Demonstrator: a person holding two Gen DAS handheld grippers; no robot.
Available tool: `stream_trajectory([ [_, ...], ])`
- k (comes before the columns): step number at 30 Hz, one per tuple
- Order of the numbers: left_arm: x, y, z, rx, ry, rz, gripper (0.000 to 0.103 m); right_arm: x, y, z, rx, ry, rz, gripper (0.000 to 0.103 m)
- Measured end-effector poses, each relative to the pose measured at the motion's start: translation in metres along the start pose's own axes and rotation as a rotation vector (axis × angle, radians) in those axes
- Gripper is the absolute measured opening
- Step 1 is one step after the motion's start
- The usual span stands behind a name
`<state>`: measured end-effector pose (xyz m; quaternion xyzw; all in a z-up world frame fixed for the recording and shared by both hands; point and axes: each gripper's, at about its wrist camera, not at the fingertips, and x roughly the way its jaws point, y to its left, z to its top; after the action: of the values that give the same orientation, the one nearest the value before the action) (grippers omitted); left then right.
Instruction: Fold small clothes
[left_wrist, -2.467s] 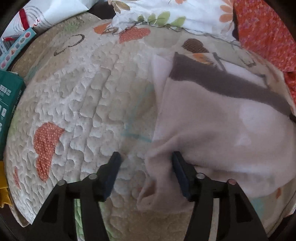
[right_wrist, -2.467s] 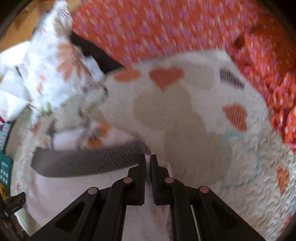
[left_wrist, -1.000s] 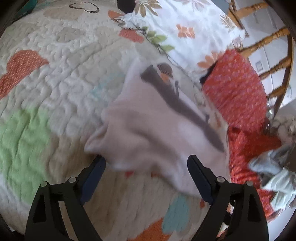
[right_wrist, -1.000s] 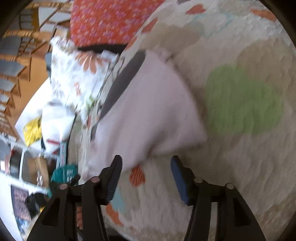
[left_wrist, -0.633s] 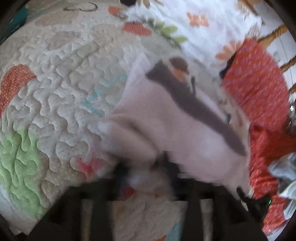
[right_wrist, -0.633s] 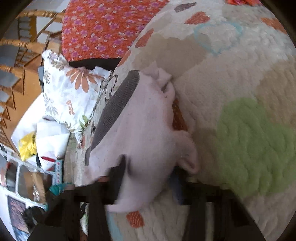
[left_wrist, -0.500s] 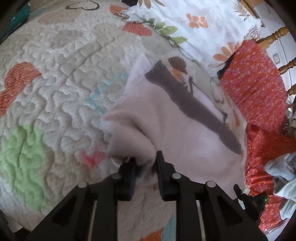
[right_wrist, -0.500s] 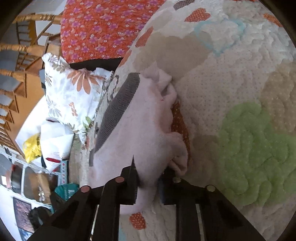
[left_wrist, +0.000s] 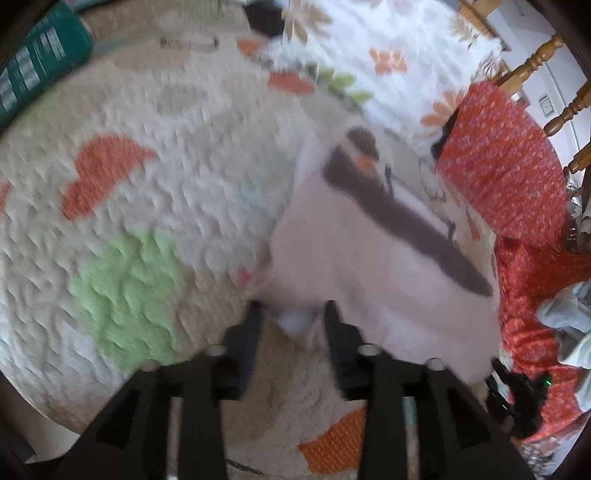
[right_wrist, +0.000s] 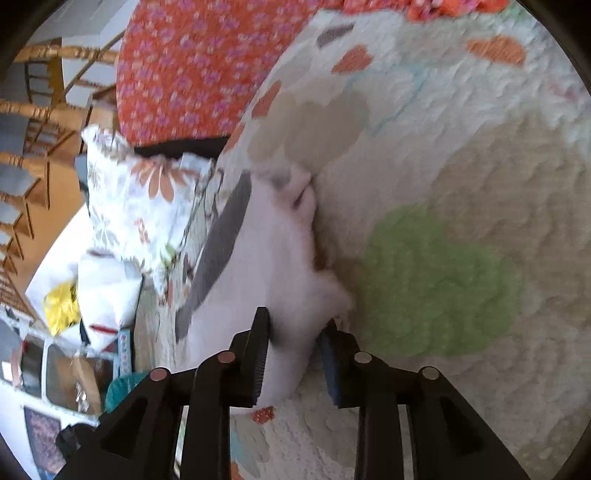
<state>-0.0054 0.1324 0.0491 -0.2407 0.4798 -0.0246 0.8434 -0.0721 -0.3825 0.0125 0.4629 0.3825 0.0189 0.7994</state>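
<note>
A small pale pink garment (left_wrist: 369, 258) with a dark grey band (left_wrist: 402, 218) lies on a quilted mat (left_wrist: 155, 184) with heart patches. My left gripper (left_wrist: 291, 317) is open, its jaws parted around the garment's near bunched corner. In the right wrist view the same garment (right_wrist: 269, 251) lies along the mat (right_wrist: 461, 166). My right gripper (right_wrist: 295, 332) is open, jaws parted with the garment's near edge between them. Both views are motion-blurred.
A floral white pillow (left_wrist: 369, 62) and red flowered fabric (left_wrist: 506, 177) lie beyond the garment. A teal box (left_wrist: 40, 62) sits at the mat's far left. Wooden chair rails (right_wrist: 33, 110), bags (right_wrist: 103, 291) and grey clothes (left_wrist: 569, 310) are at the sides.
Both grippers were shut on the garment's near edge half a second ago. Now both have opened, and the cloth sits loose between the jaws. The left view has shifted.
</note>
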Motion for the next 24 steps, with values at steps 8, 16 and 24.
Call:
stream_trajectory([
  [8, -0.023, -0.020, 0.007, 0.099, -0.182, 0.114, 0.072, -0.046, 0.049, 0.005, -0.225, -0.209, -0.166, 0.037],
  [16, -0.018, 0.003, 0.026, 0.014, -0.178, 0.141, 0.072, 0.016, 0.133, -0.034, -0.563, 0.007, -0.153, 0.045],
  [24, -0.047, 0.059, 0.061, -0.159, -0.254, 0.163, 0.073, 0.103, 0.206, -0.144, -0.968, 0.252, -0.101, 0.055],
])
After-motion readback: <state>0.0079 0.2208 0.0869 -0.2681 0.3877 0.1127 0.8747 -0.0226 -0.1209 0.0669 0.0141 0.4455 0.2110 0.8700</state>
